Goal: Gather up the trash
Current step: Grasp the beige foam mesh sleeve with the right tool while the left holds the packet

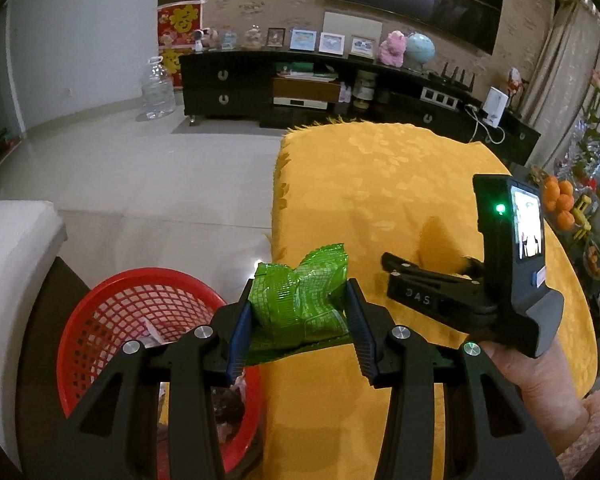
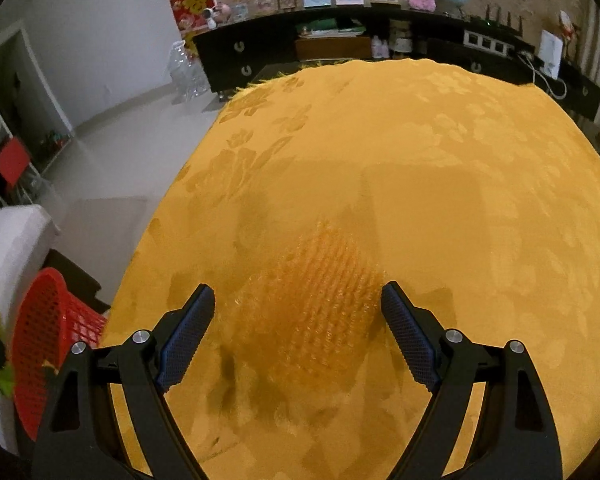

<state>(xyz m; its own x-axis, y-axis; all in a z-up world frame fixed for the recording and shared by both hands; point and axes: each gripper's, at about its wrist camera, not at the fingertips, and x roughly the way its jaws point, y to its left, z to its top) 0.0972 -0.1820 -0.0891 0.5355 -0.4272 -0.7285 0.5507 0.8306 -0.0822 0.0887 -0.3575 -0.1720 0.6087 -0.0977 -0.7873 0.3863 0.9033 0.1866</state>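
My left gripper (image 1: 300, 312) is shut on a crumpled green snack wrapper (image 1: 300, 300), held over the left edge of the yellow tablecloth (image 1: 380, 184), just right of the red mesh basket (image 1: 132, 312). The basket stands low beside the table and holds some trash; it also shows at the left in the right wrist view (image 2: 48, 344). My right gripper (image 2: 298, 324) is open, its jaws wide apart above a clear bubble-wrap piece (image 2: 312, 300) lying on the cloth (image 2: 420, 140). The right gripper's body (image 1: 500, 280) shows in the left wrist view, over the table.
A white seat (image 1: 12, 264) stands left of the basket. A dark TV cabinet (image 1: 300, 84) with frames and toys lines the far wall, with a large water bottle (image 1: 158, 90) on the tiled floor. Oranges and clutter (image 1: 560, 200) lie at the right.
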